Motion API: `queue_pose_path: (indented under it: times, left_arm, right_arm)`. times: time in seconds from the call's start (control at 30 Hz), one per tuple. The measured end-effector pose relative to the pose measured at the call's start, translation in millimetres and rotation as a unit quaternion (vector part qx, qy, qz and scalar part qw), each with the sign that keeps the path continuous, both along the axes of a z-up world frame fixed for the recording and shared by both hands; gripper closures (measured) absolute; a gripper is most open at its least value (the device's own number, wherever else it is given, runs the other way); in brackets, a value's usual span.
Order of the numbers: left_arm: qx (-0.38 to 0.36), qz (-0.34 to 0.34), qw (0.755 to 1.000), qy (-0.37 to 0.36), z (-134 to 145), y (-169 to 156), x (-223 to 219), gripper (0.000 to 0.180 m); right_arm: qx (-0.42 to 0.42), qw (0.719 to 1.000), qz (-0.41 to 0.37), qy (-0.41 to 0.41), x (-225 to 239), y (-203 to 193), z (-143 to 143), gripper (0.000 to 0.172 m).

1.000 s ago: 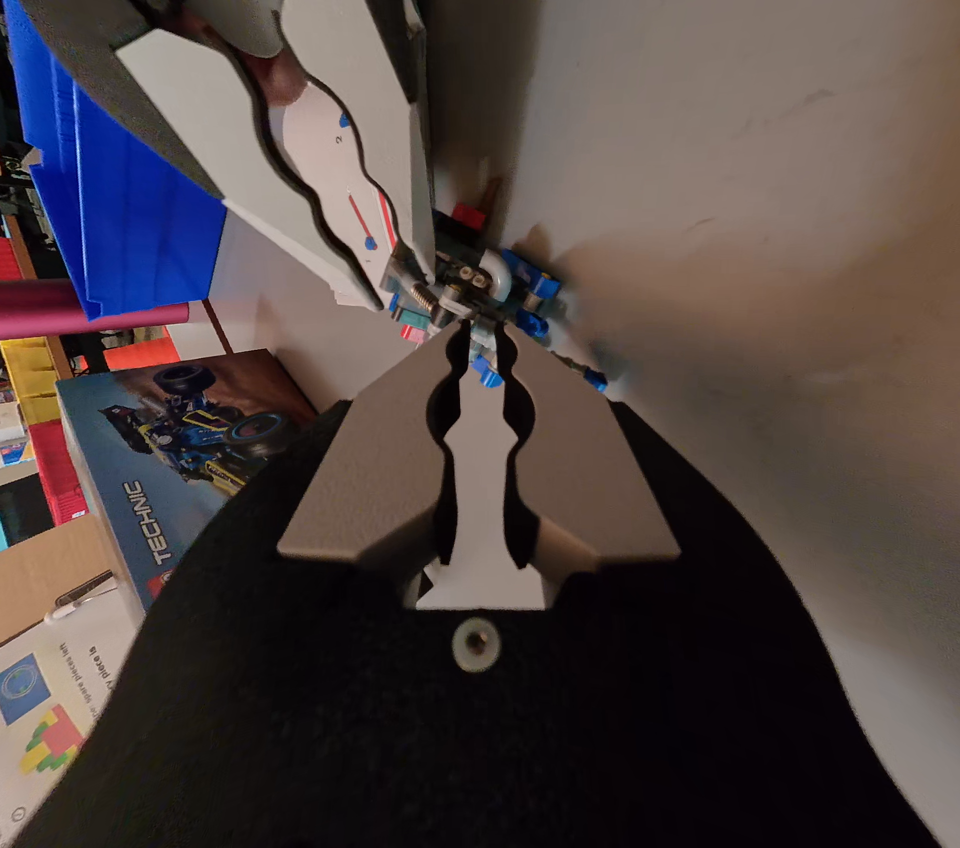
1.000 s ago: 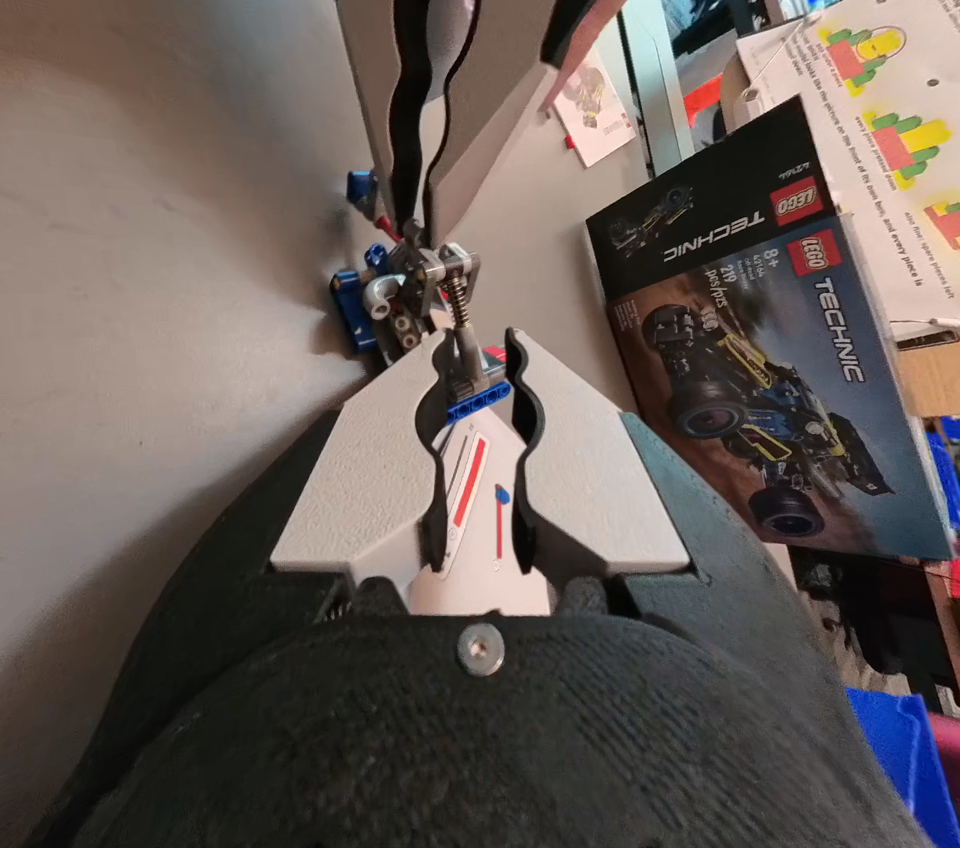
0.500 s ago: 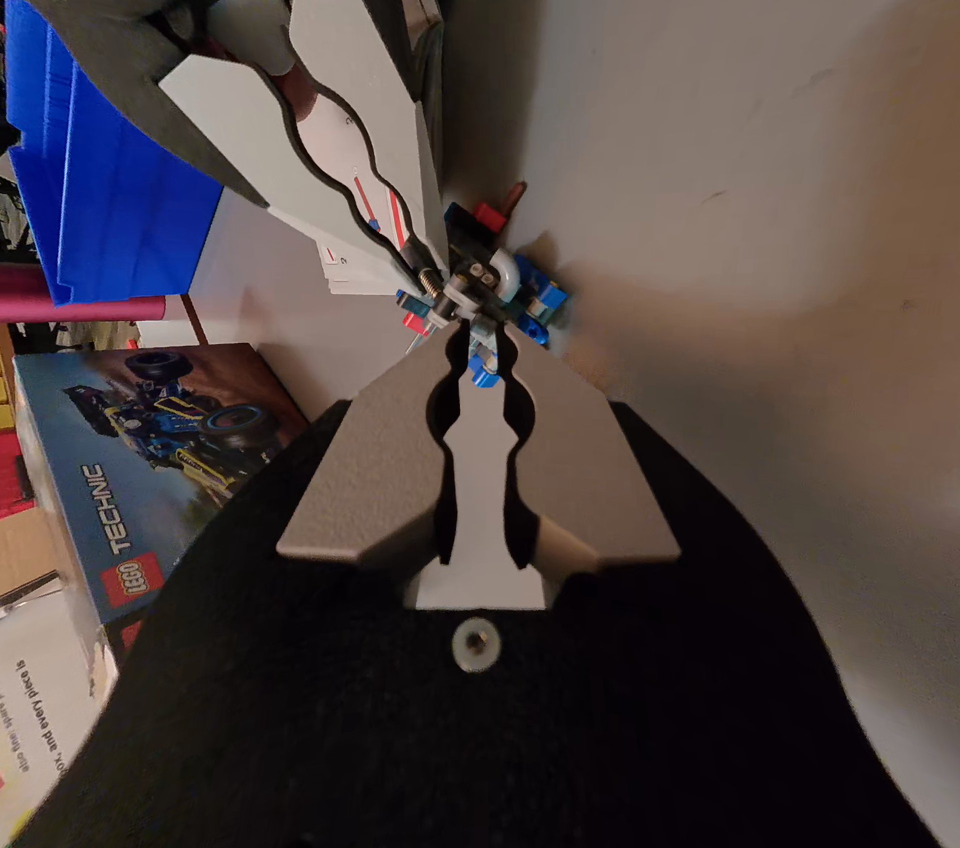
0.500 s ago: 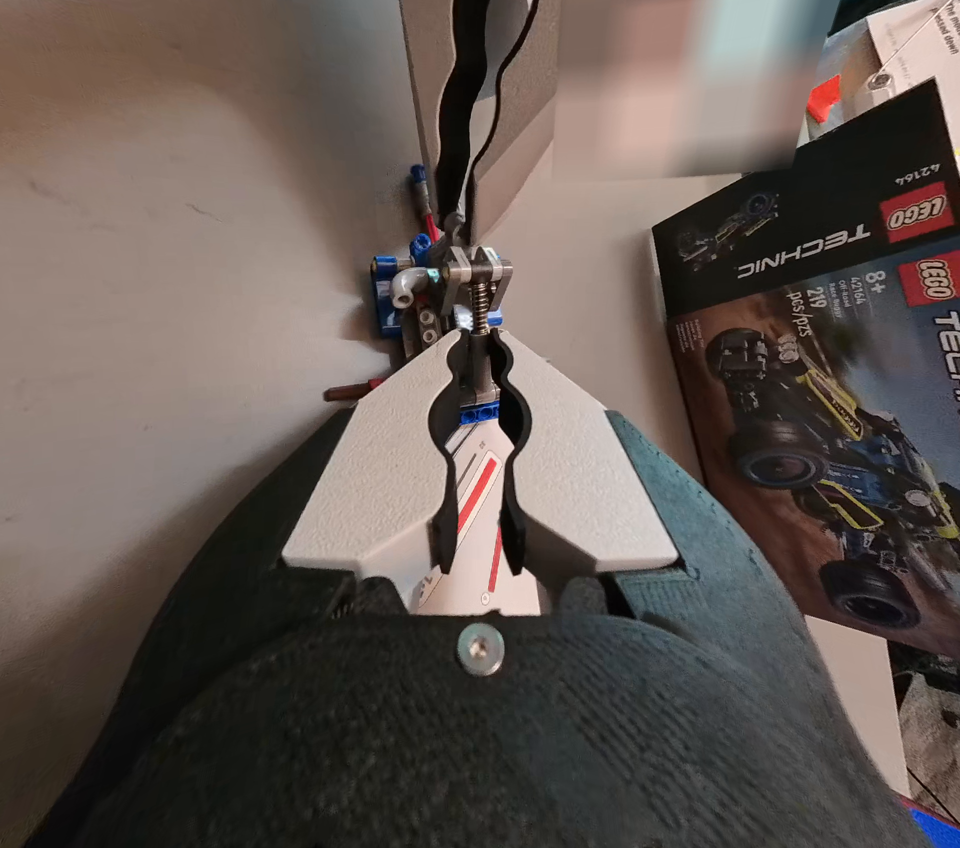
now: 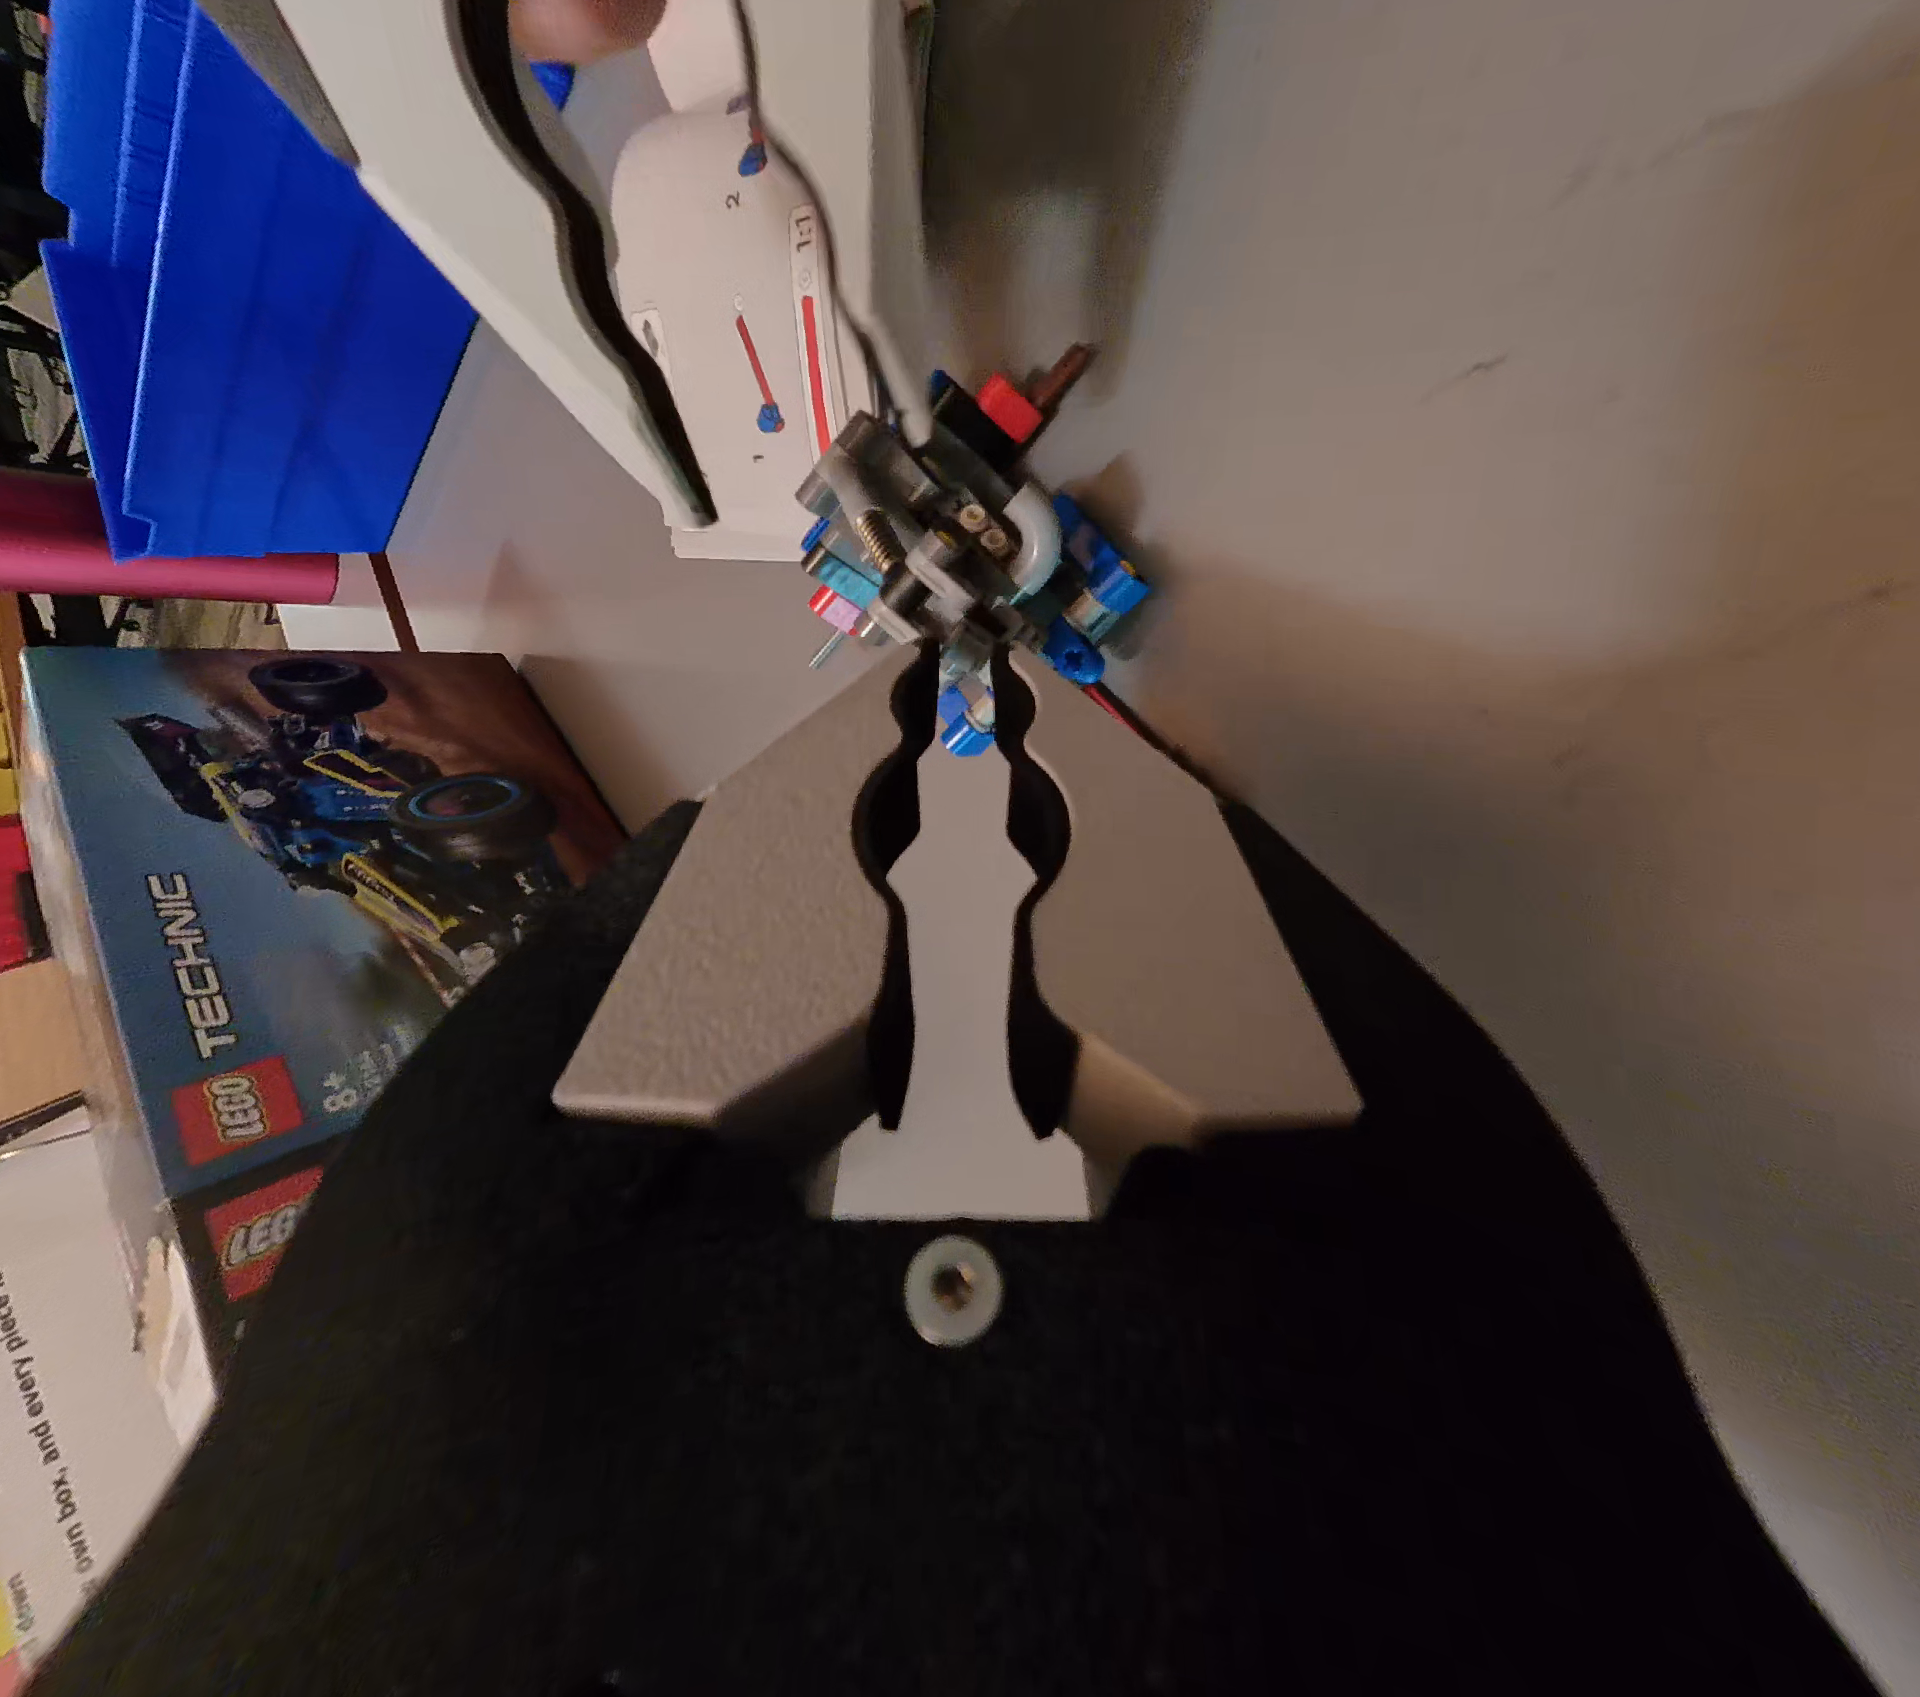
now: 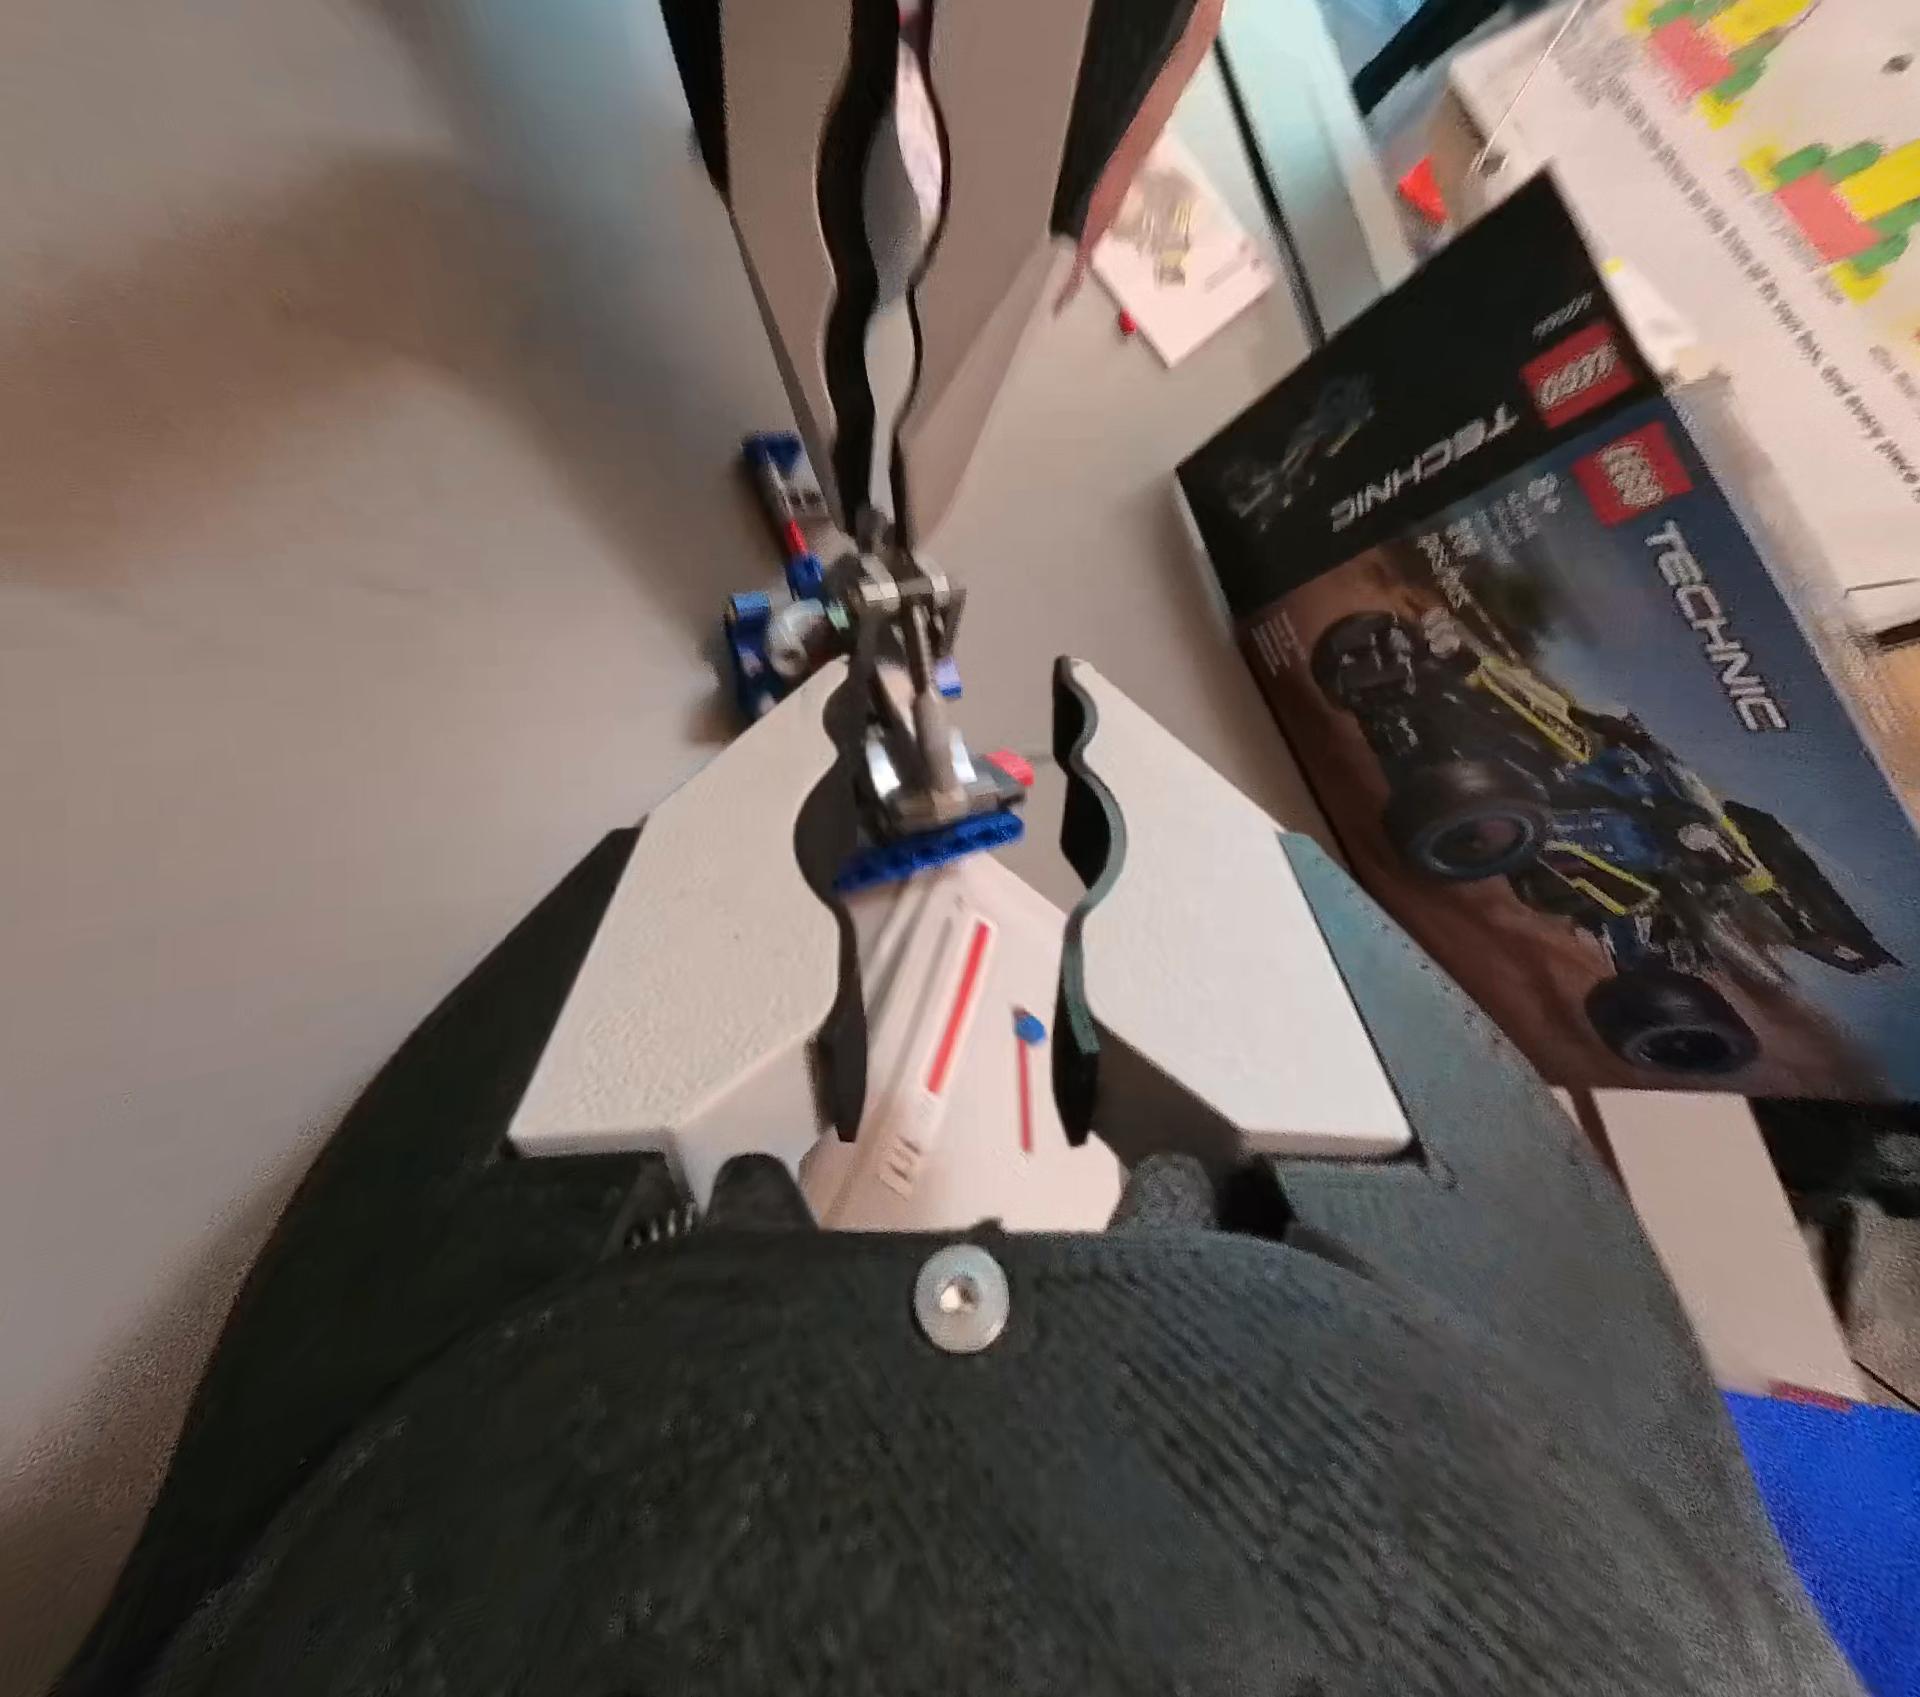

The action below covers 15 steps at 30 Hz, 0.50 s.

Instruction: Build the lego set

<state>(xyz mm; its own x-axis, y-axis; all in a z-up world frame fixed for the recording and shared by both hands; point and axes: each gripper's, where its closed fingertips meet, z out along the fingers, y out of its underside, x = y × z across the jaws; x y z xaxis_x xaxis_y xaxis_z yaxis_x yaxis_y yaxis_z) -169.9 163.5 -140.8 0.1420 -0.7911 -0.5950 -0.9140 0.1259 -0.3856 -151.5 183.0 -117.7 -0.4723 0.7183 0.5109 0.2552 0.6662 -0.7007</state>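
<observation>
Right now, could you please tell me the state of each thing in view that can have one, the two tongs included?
Left tongs: shut on the brick model, gripping a blue-tipped piece.
Right tongs: open, one finger clear of the model.
Brick model: partly built, held above the table.
Instruction booklet: open, lying flat under the right tongs.
Toy set box: lying on the table.
Blue bin: tilted at the table's edge.

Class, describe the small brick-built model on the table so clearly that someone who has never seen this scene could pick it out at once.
Start at the big toy-set box lying on the pale table. Left of it, two hand-held grippers point at each other, and the small brick-built model sits between their tips. It is the only grey and blue assembly there, with a metal coil spring and a red piece.
</observation>
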Motion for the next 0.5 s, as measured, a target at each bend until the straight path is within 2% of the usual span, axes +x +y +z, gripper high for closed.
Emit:
queue_pose_path:
  times: [0.1,0.17,0.27,0.4,0.5]
  left_arm:
    - [-0.004,0.008,1.000,-0.013,-0.3,-0.1,-1.2,0.173]
    - [-0.014,0.019,0.999,-0.032,-0.6,-0.2,-1.7,0.173]
    - [-0.036,0.049,0.996,-0.064,-1.3,1.0,-5.5,0.174]
    - [-0.058,0.078,0.991,-0.094,-2.4,0.8,-8.1,0.174]
    - [-0.074,0.093,0.987,-0.104,-3.8,1.3,-6.2,0.174]
  right_arm:
    - [-0.021,0.999,0.000,0.028,-3.6,-23.9,5.7,0.131]
    - [0.030,0.999,-0.025,0.014,-8.9,-22.7,-6.7,0.129]
    - [0.078,0.992,-0.096,0.032,-18.9,-16.8,-8.0,0.115]
    - [0.016,0.981,-0.177,0.079,-23.2,-25.1,-4.5,0.115]
    - [0.082,0.969,-0.220,0.074,-18.0,-8.4,-17.7,0.122]
